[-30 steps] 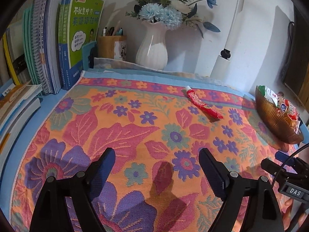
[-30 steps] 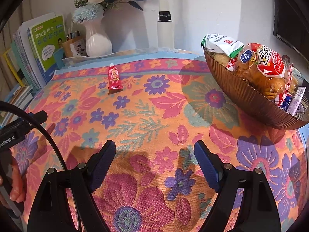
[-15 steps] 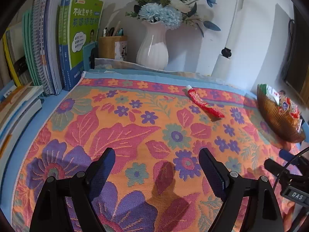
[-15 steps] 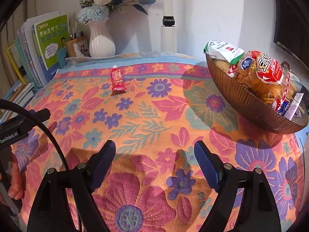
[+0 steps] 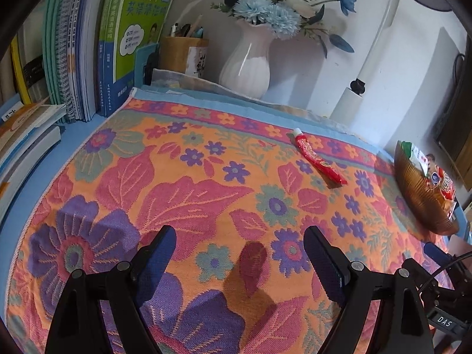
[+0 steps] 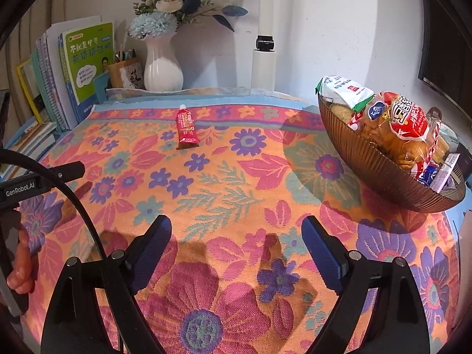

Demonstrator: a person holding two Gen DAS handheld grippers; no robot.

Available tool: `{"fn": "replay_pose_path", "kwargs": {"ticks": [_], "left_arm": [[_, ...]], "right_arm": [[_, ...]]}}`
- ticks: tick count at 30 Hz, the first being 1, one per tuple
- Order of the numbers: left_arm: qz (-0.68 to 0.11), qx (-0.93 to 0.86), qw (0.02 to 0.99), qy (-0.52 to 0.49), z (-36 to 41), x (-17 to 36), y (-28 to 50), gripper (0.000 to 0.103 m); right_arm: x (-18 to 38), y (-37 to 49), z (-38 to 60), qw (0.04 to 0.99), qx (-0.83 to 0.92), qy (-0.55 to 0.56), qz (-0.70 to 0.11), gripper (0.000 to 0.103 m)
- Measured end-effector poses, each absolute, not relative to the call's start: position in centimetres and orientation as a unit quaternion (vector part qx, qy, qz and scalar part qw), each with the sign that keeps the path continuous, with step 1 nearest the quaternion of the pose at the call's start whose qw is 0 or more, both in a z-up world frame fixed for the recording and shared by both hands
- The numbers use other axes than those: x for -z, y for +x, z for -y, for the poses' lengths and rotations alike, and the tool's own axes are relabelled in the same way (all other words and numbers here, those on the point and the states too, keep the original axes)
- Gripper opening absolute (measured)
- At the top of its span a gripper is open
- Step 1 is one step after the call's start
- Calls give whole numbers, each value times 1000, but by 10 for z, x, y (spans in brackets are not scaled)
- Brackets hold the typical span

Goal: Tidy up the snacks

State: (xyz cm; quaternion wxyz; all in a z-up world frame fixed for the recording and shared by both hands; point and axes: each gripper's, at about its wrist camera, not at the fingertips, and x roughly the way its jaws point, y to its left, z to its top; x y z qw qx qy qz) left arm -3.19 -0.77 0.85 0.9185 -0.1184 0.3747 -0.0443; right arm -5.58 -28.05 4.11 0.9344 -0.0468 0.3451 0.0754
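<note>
A red tube snack [image 5: 319,157] lies on the floral cloth [image 5: 188,194] toward the back; it also shows in the right wrist view [image 6: 185,126]. A brown ribbed bowl [image 6: 374,162] at the right holds several snack packets [image 6: 407,121]; in the left wrist view the bowl [image 5: 419,194] is at the far right edge. My left gripper [image 5: 239,253] is open and empty over the cloth's near part. My right gripper [image 6: 236,242] is open and empty, left of the bowl and well short of the tube.
A white vase of flowers [image 5: 246,65], a pen holder [image 5: 183,54] and upright books [image 5: 118,44] line the back and left. A white lamp post [image 6: 264,59] stands at the back. The left gripper's body [image 6: 38,183] shows at the left of the right wrist view.
Both grippers have drawn back and up a little, so the tube and bowl look slightly farther away. Both stay open; nothing on the cloth has moved.
</note>
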Motion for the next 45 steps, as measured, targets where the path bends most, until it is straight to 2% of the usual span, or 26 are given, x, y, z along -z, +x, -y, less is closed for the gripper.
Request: {"fn": "replay_pose_path", "kwargs": {"ticks": [22, 26, 35, 45], "left_arm": [[-360, 60, 926, -98, 16, -13, -37, 86], [-358, 60, 926, -99, 16, -13, -38, 86], [-348, 66, 931, -91, 18, -17, -42, 86], [-365, 44, 926, -81, 19, -11, -38, 86]], "right_arm": [[-39, -56, 279, 933, -68, -48, -350, 90], [-39, -55, 277, 932, -65, -56, -352, 94], [-39, -55, 278, 933, -50, -59, -352, 95], [-36, -50, 279, 926, -56, -54, -369, 95]]}}
